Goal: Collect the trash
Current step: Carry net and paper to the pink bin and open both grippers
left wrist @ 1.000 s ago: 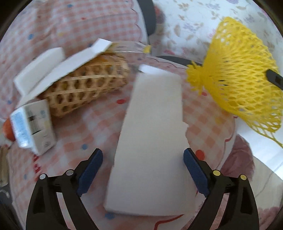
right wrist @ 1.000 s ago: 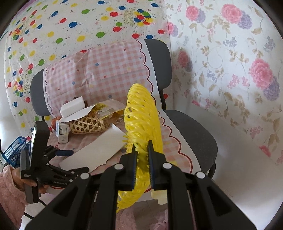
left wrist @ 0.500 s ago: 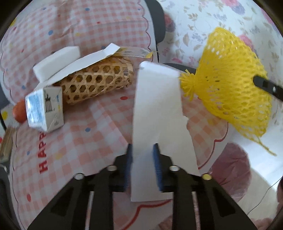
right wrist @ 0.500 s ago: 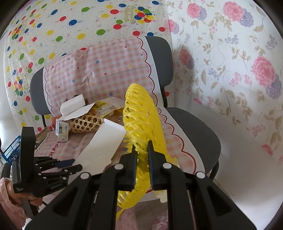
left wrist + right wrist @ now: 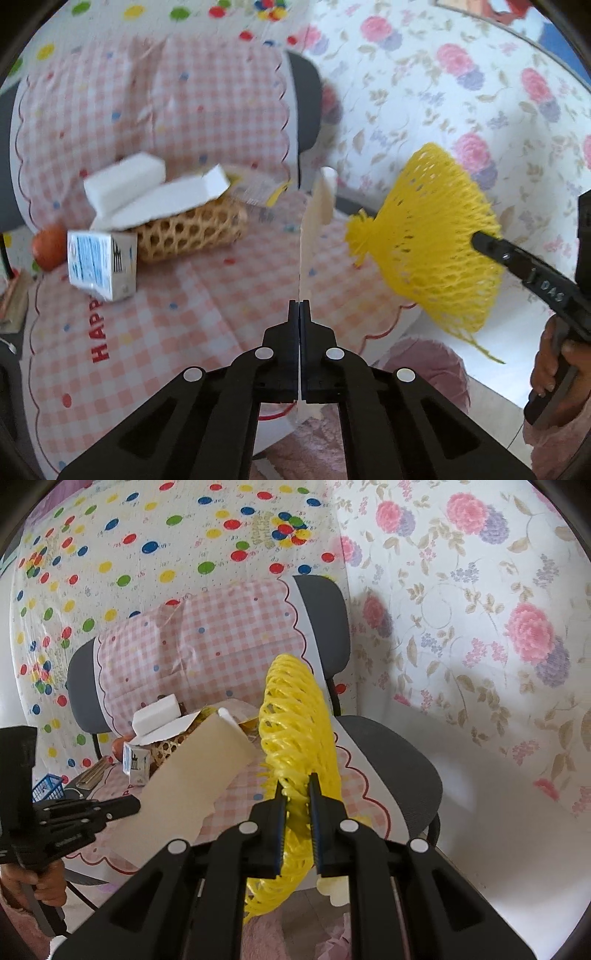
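My left gripper is shut on a white foam sheet, held on edge above the chair seat; in the right wrist view the sheet shows broadside, lifted off the cloth, with the left gripper at its lower end. My right gripper is shut on a yellow foam fruit net, held in the air at the seat's right side; the net also shows in the left wrist view.
On the pink checked cloth over the grey chair lie a wicker basket, a white open box, a foam block, a small carton and an orange ball. A blue basket is at the left.
My left gripper closed on the foam sheet, then lifted it off the seat and turned it on edge. My right gripper kept holding the yellow net.
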